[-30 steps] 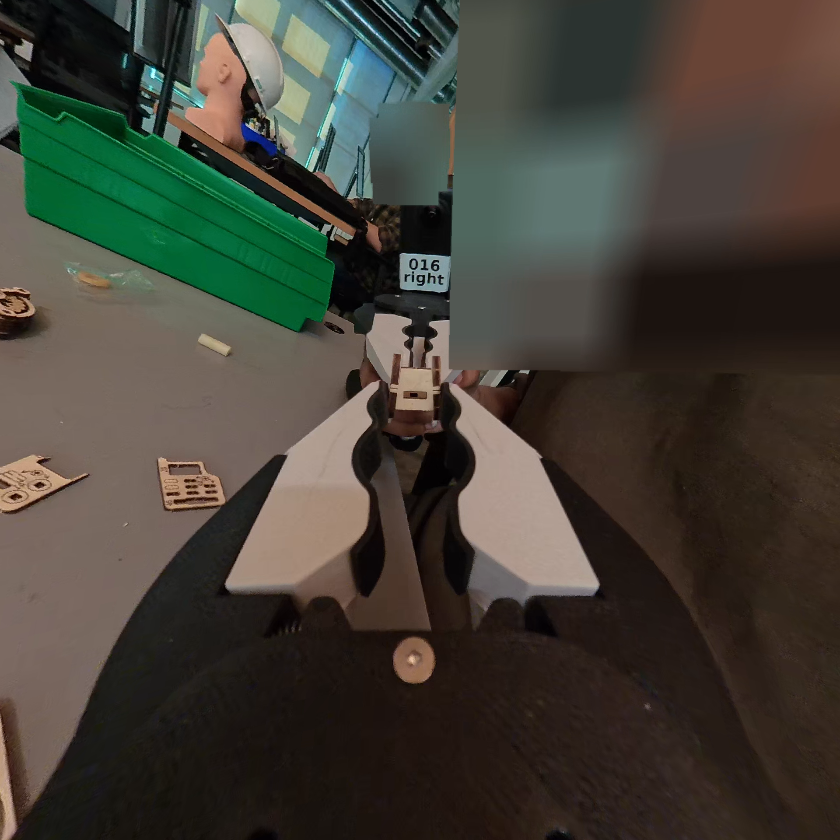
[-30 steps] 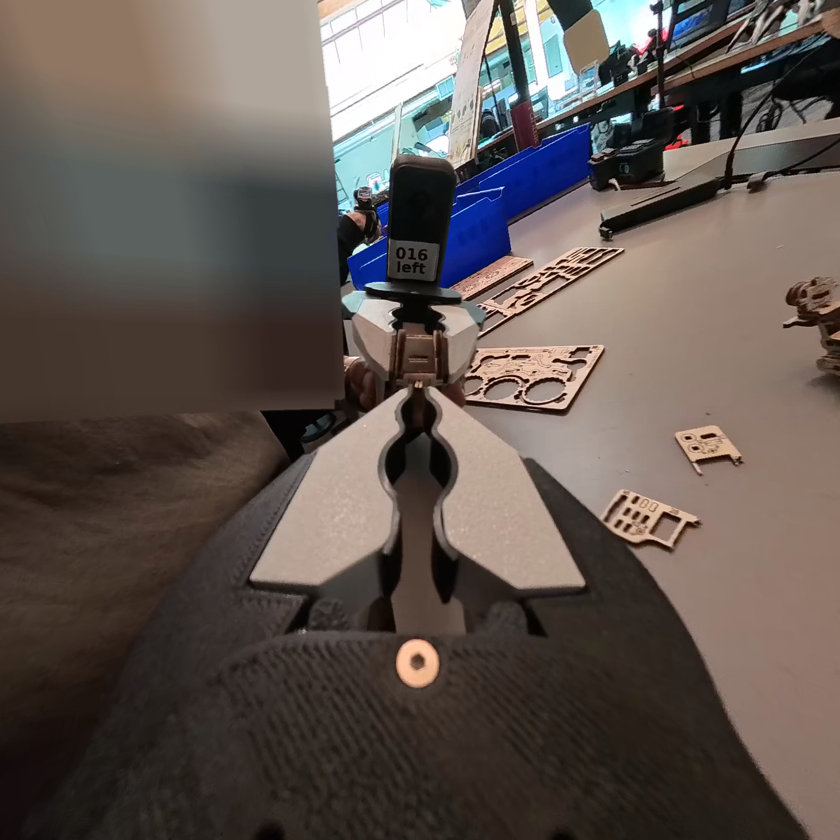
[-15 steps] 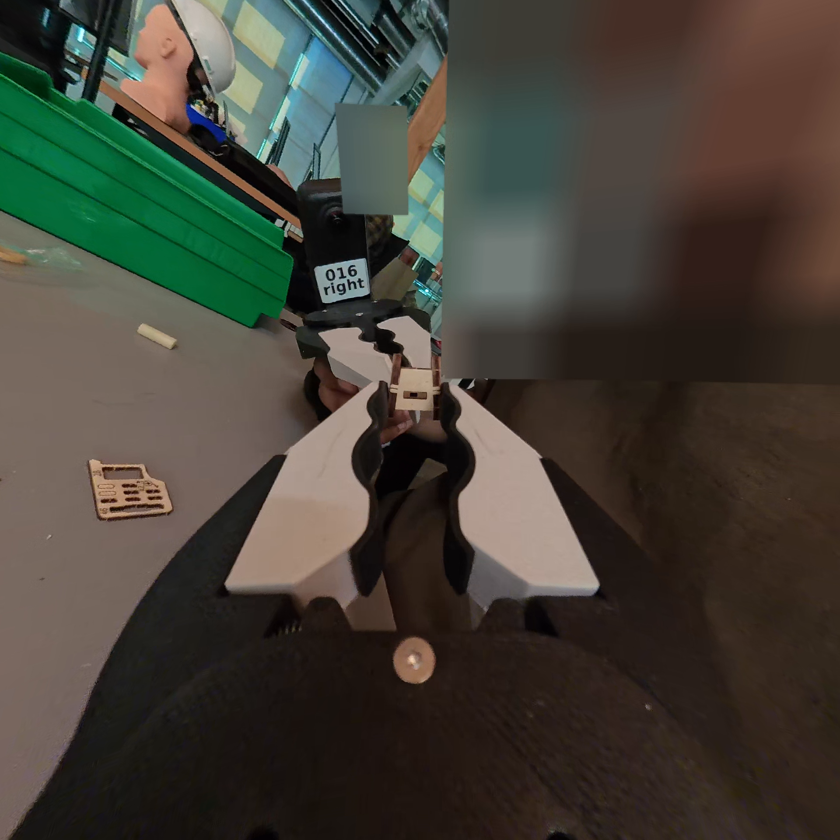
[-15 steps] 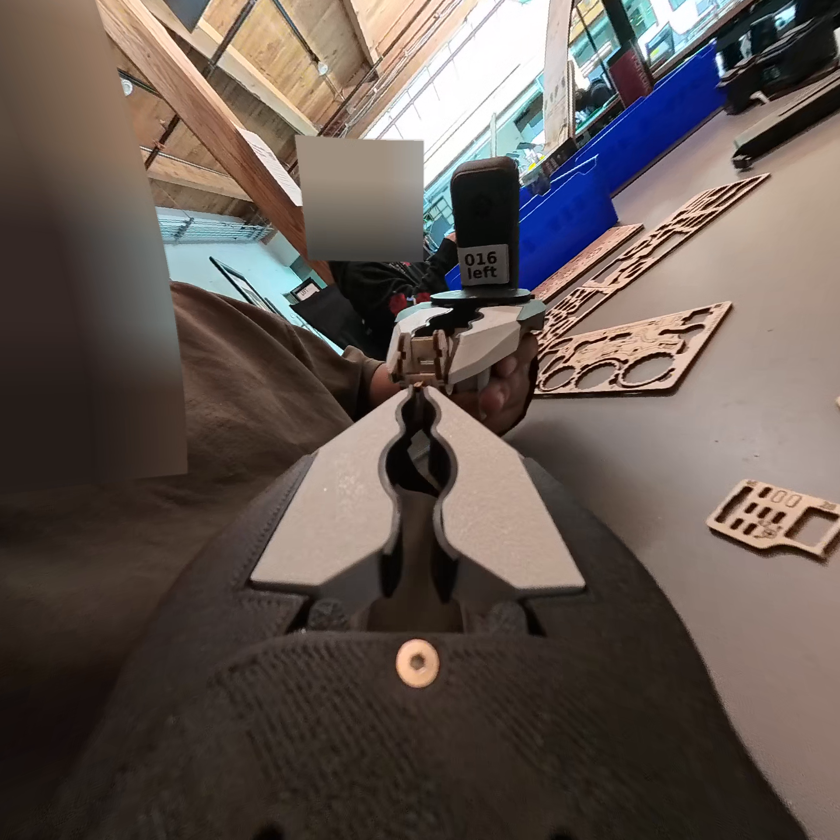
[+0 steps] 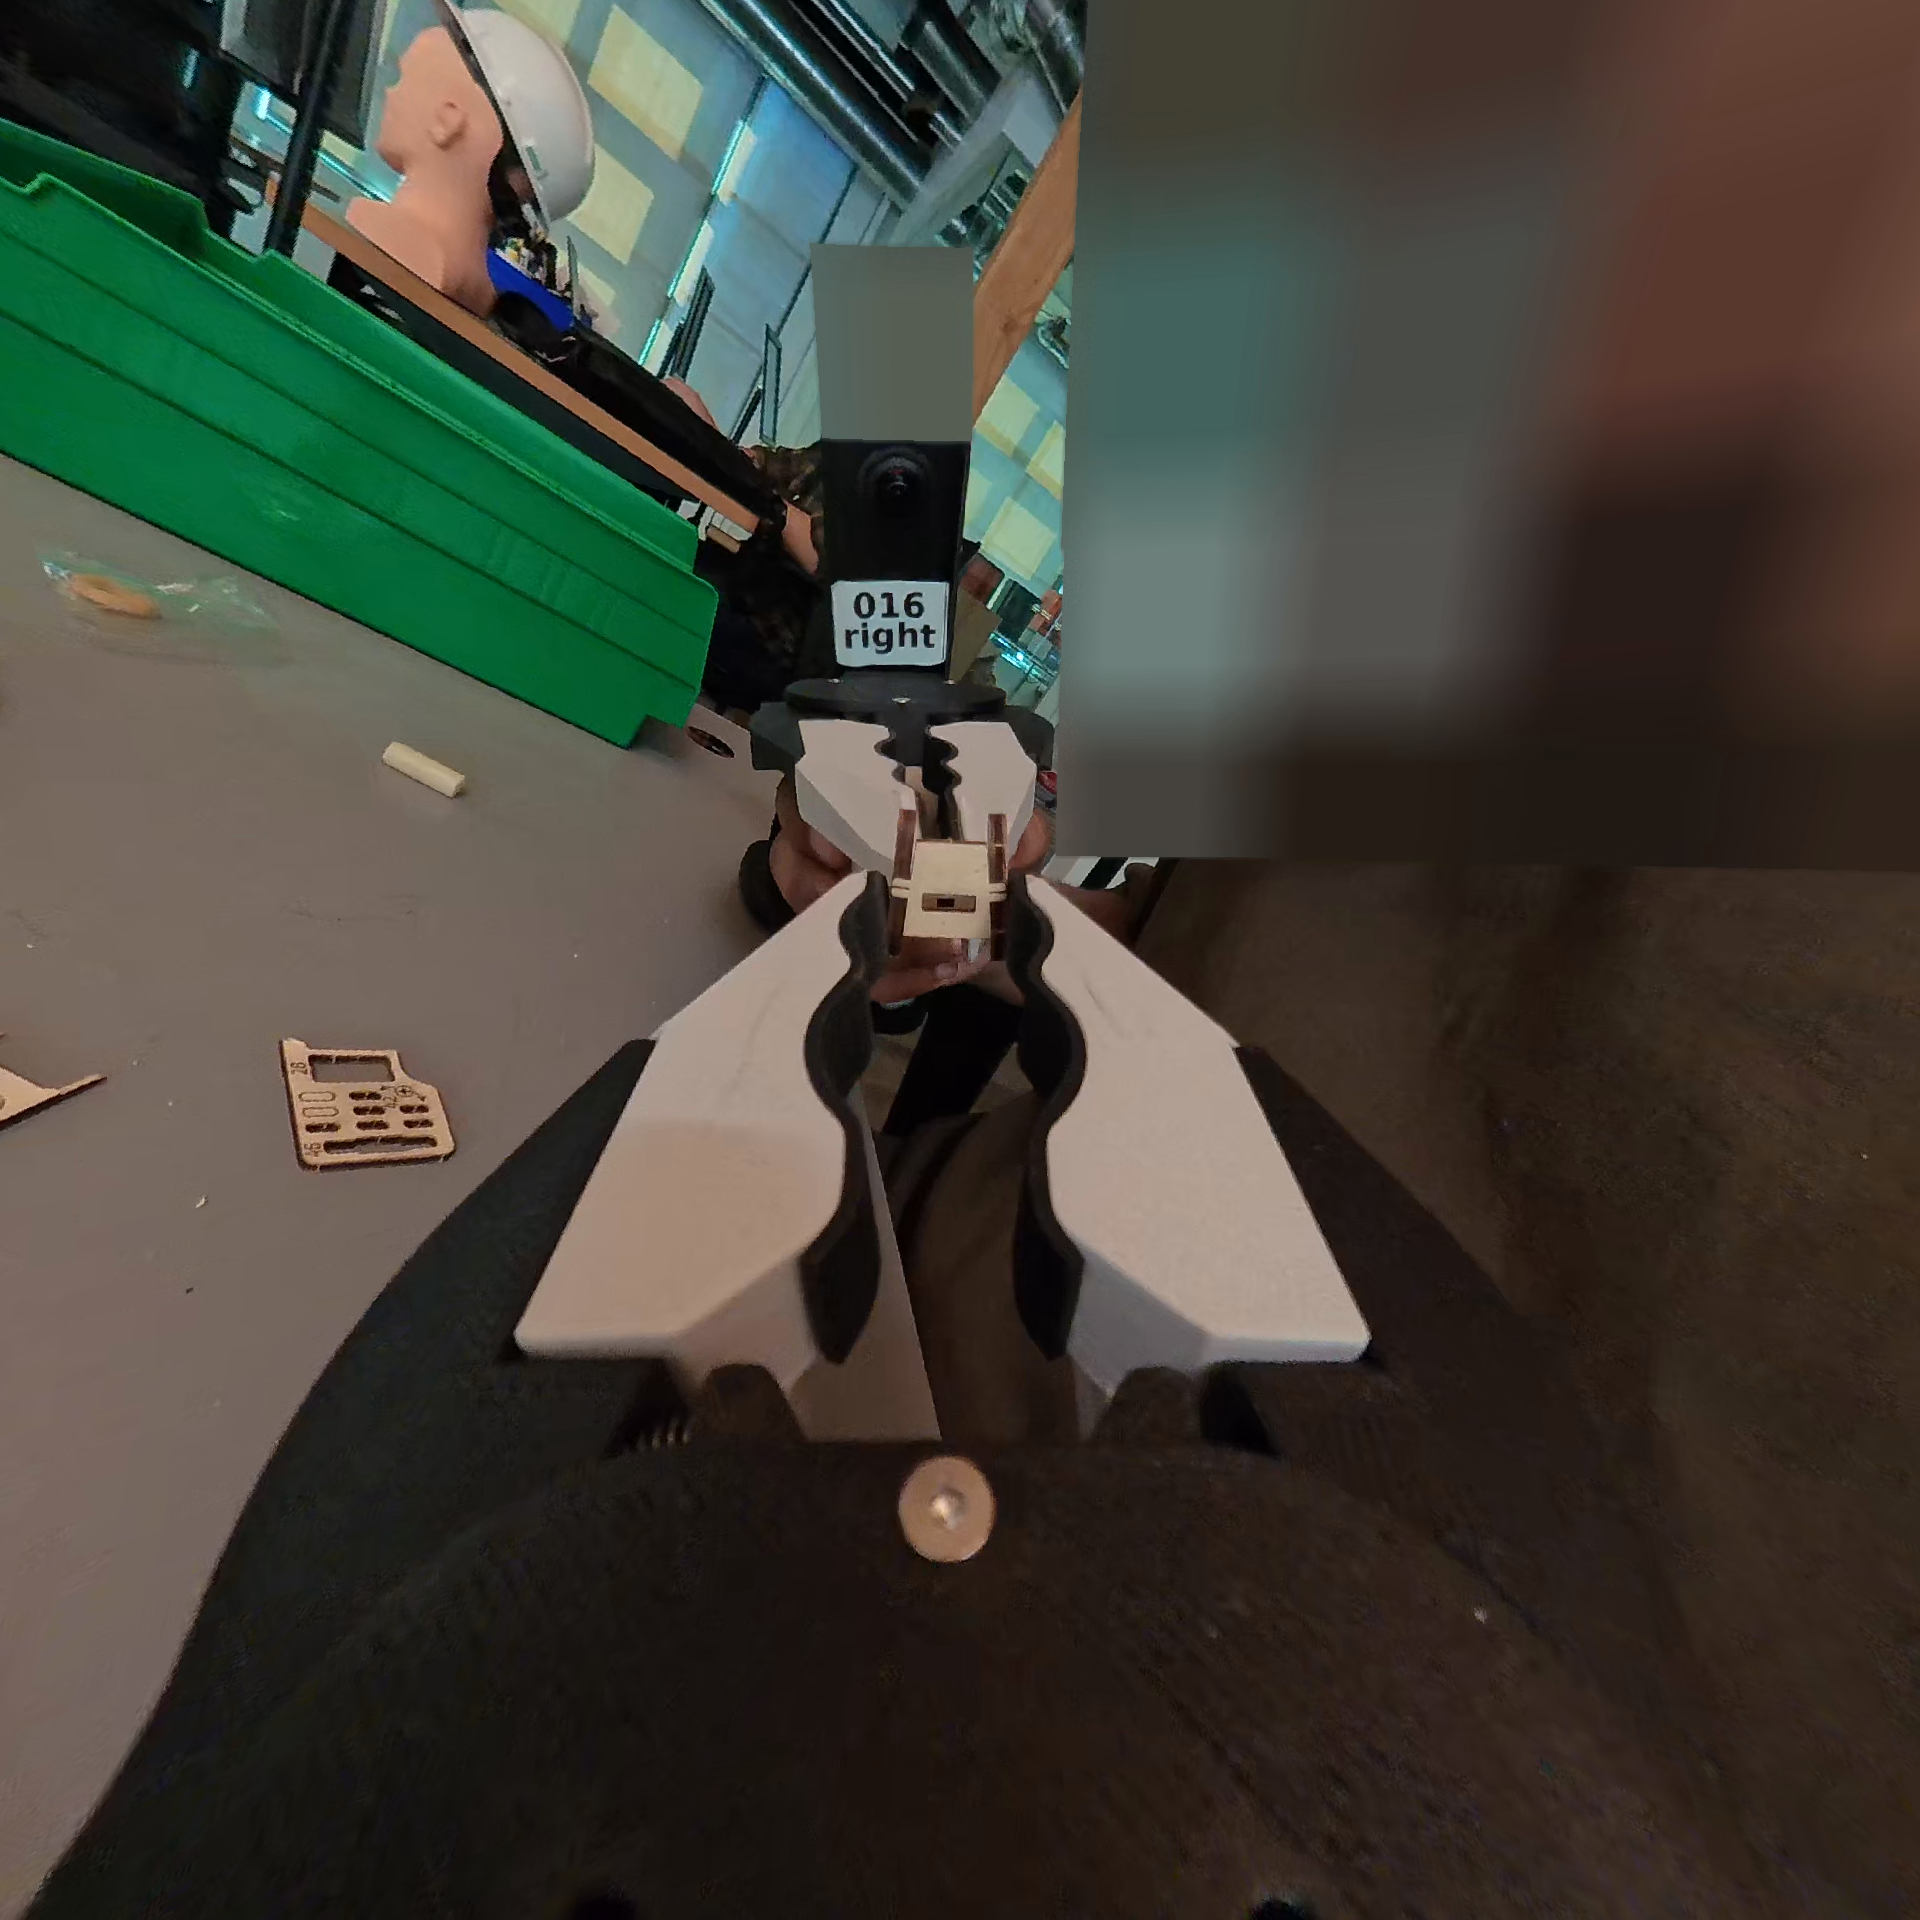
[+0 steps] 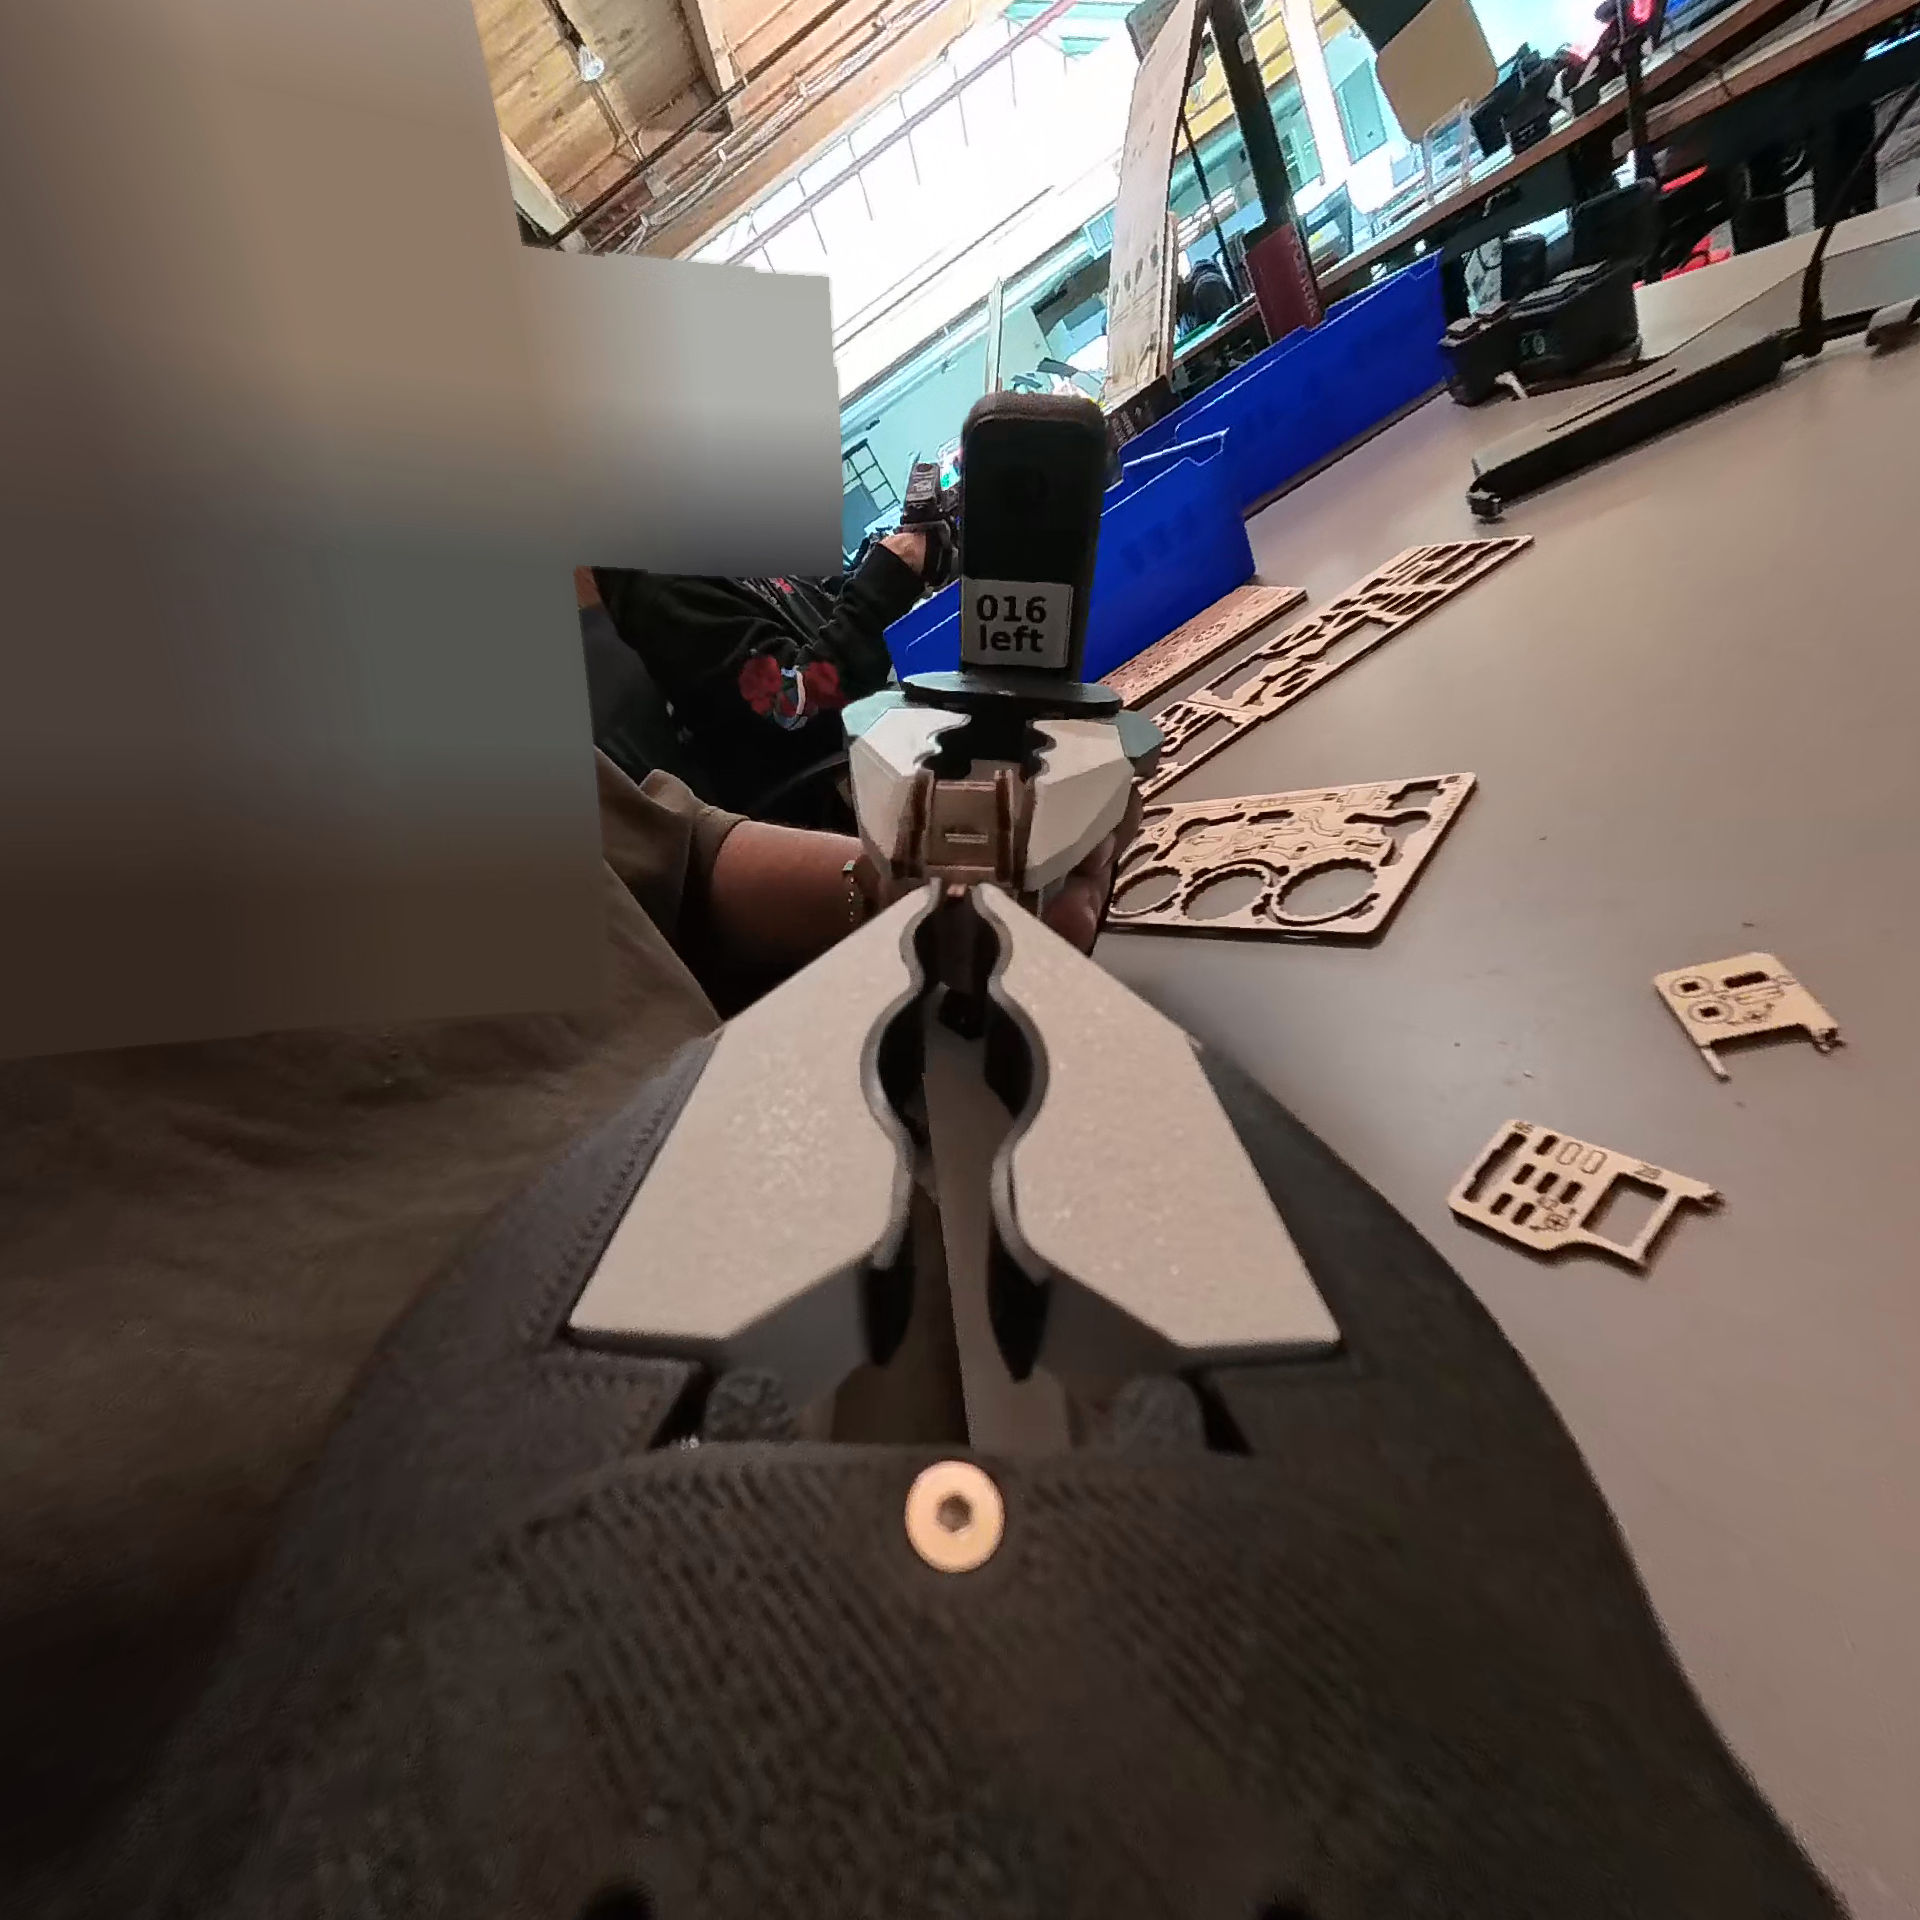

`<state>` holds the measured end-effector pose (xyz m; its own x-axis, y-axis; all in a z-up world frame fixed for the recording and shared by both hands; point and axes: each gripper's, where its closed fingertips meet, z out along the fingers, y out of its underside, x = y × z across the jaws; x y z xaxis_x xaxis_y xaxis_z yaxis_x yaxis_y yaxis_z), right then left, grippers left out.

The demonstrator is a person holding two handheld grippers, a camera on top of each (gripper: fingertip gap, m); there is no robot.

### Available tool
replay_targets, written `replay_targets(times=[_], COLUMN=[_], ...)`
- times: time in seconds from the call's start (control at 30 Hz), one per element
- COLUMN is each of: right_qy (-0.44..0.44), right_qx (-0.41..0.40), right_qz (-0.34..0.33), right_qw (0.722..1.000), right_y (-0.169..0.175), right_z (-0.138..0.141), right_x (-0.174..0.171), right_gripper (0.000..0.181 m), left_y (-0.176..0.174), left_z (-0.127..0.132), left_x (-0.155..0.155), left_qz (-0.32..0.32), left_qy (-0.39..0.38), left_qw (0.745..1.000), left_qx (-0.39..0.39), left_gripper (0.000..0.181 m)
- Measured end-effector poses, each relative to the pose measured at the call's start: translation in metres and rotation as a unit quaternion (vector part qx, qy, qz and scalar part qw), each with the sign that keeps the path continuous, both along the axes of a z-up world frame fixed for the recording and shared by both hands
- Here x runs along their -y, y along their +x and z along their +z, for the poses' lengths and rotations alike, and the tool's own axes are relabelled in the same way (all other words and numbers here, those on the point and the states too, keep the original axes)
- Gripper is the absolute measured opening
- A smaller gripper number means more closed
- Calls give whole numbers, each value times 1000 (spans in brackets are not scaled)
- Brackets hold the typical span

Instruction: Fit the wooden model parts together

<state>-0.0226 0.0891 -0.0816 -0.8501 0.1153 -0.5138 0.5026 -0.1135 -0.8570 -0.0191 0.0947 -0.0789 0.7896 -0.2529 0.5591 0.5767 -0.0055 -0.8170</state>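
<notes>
My left gripper (image 5: pixel 945 906) is shut on a small box-like wooden assembly (image 5: pixel 940 899) and holds it in the air over the table edge, in front of the person's body. My right gripper (image 6: pixel 956 899) faces it tip to tip, with its jaws nearly closed on a small thin wooden piece (image 6: pixel 954 888) that meets the lower front of the assembly (image 6: pixel 966 836). The left wrist view shows the right gripper (image 5: pixel 925 795) just behind the assembly. The right wrist view shows the left gripper (image 6: pixel 971 831) with a hand around it. The joint itself is mostly hidden.
A green bin (image 5: pixel 312 447), a white peg (image 5: pixel 423 770), a bagged ring (image 5: pixel 114 597) and a cut-out wooden card (image 5: pixel 364 1107) lie to the left on the grey table (image 5: pixel 208 935). Punched wooden sheets (image 6: pixel 1288 862), two small cards (image 6: pixel 1579 1205) and blue bins (image 6: pixel 1174 561) lie to the right. Both grippers' tips are close together, under 4 cm apart. Both grippers' tips are roughly 15 centimetres from the cut-out wooden card (image 5: pixel 364 1107). My right wrist view (image 6: pixel 1572 1209) looks at it from another angle.
Both grippers swung and tilted together, then came back towards the table. They stay tip to tip, the left still on the assembly and the right tip pressed against it.
</notes>
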Motion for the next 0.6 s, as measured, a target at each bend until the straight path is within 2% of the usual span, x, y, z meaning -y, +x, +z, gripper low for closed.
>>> replay_targets(times=[0.6], right_qy=[31], right_qx=[-37], right_qz=[-19], right_qw=[999], right_y=[0], right_z=[0], right_x=[1], right_gripper=[0], left_y=[0], left_z=[0], left_x=[-1], left_qz=[2], left_qy=[0], left_qw=[1000], left_qx=[0], left_gripper=[21])
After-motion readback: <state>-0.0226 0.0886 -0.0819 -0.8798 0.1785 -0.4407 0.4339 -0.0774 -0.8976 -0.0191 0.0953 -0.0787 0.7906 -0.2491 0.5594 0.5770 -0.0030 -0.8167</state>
